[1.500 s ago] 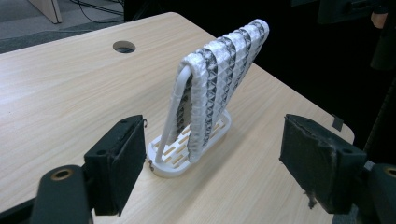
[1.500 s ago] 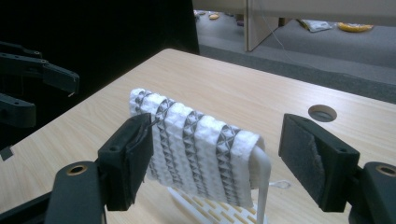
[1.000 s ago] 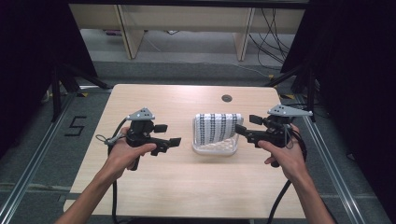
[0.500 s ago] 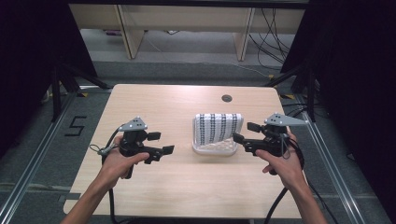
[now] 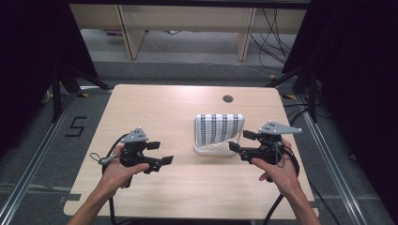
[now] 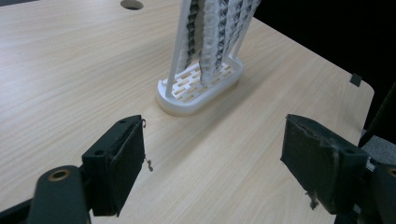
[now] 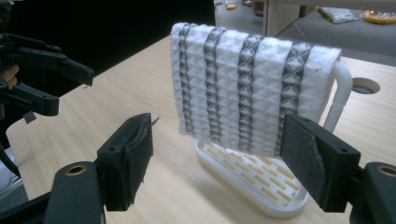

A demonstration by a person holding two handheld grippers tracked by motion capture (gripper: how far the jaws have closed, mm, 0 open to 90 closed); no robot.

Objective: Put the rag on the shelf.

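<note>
A pale wooden surface (image 5: 178, 117) carries a white slotted rack (image 5: 216, 149) standing right of centre, with a white cloth with dark patterned stripes (image 5: 219, 129) draped over its upright rail. In the right gripper view the cloth (image 7: 252, 88) hangs down the near side of the rack (image 7: 254, 179), stopping just above the slotted base. A round grommet hole (image 5: 228, 99) sits in the surface beyond the rack.

The left claw (image 5: 159, 153) hovers over the surface's left half, well apart from the rack, held in the person's left hand (image 5: 119, 169); its jaws stand wide apart and hold nothing. The right claw (image 5: 240, 141) is held in the right hand (image 5: 277, 171) just beside the rack's right end, its jaws also spread apart and empty, framing the cloth in its own view without touching it.
</note>
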